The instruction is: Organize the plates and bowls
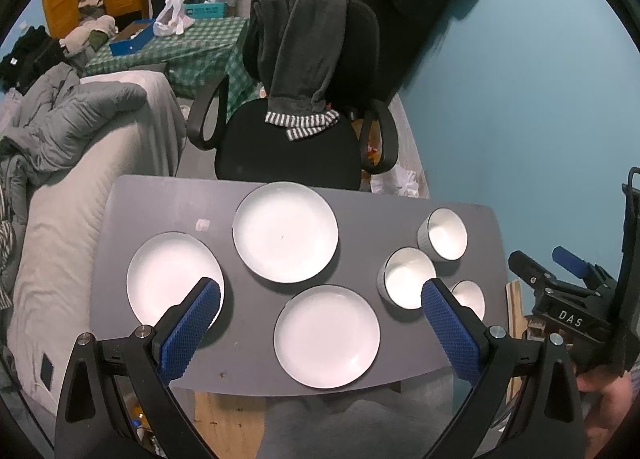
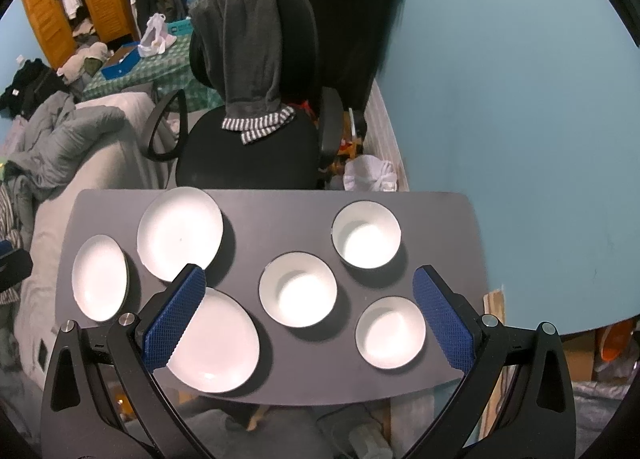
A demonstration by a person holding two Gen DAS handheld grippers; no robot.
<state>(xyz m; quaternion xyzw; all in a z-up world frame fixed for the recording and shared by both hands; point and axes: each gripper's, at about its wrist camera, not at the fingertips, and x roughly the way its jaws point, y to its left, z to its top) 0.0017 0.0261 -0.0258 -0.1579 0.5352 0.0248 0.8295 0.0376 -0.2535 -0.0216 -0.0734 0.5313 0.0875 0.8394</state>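
Plates [image 1: 285, 232] and bowls [image 2: 297, 289] (all white) sit spread across table [image 2: 240, 215].

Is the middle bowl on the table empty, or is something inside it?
Empty. The right wrist view looks down into the middle bowl and shows only its bare white inside. It stands upright on the grey table.

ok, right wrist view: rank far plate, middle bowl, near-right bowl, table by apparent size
1. table
2. far plate
3. middle bowl and near-right bowl: they look about alike. The middle one appears slightly wider, but fisheye distortion and differing nearness to the camera make it unsure, so no ranking between them.
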